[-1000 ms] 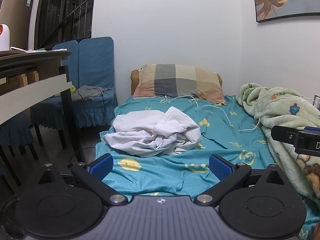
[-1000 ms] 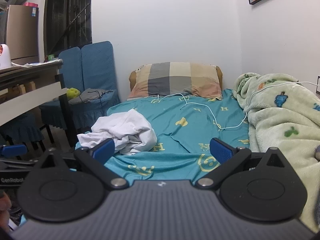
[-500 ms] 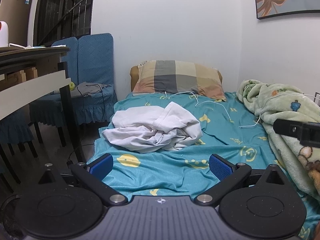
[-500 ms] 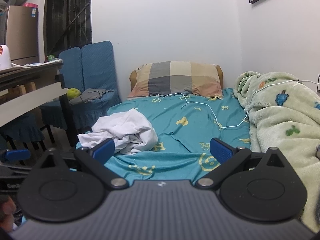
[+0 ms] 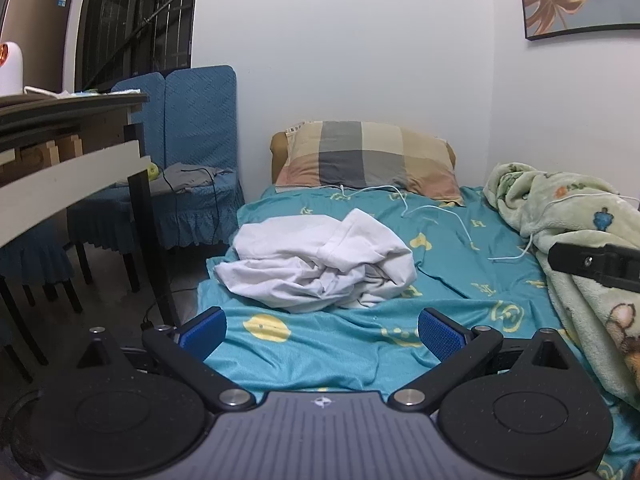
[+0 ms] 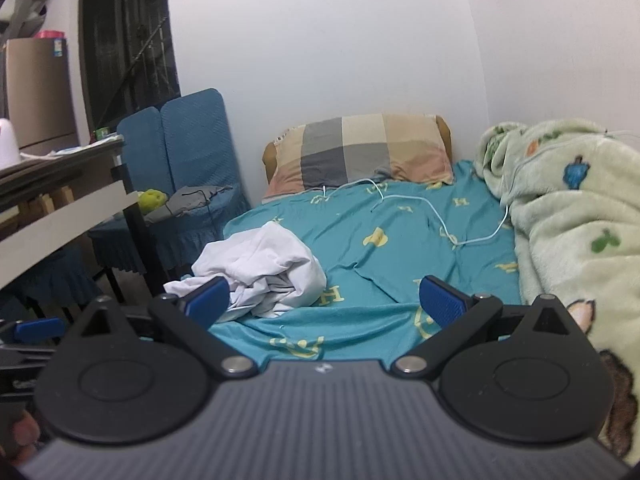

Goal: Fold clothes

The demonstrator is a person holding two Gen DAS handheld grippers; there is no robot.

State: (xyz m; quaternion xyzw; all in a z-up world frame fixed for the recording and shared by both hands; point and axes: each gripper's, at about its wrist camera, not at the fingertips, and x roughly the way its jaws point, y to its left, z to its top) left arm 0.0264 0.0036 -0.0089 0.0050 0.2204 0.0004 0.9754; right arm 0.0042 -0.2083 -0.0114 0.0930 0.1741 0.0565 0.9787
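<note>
**Both tools spread wide over the bed, one crumpled garment ahead**

Nearest, the left tool (image 5: 322, 330) hangs above the foot of the bed with its two blue pads far apart and nothing between them. The right tool (image 6: 324, 300) is likewise released, its two pads wide and bare; its left pad overlaps the garment in that view, though whether it touches the cloth is hard to judge.

Just beyond lies one white garment (image 5: 320, 264), bunched in a heap on the left half of the teal sheet (image 5: 320, 352), close to the bed's left edge. The sheet to its right is bare up to one green fleece blanket (image 5: 580, 240) piled along the right side against the wall. One white cable (image 5: 452, 216) trails across the sheet from the pillow toward the blanket.

Off the bed's left edge stand a desk (image 5: 72, 160) and, past it, two blue-covered chairs (image 5: 192, 140), with a narrow strip of floor between. At the head sits one checked pillow (image 5: 368, 156).
</note>
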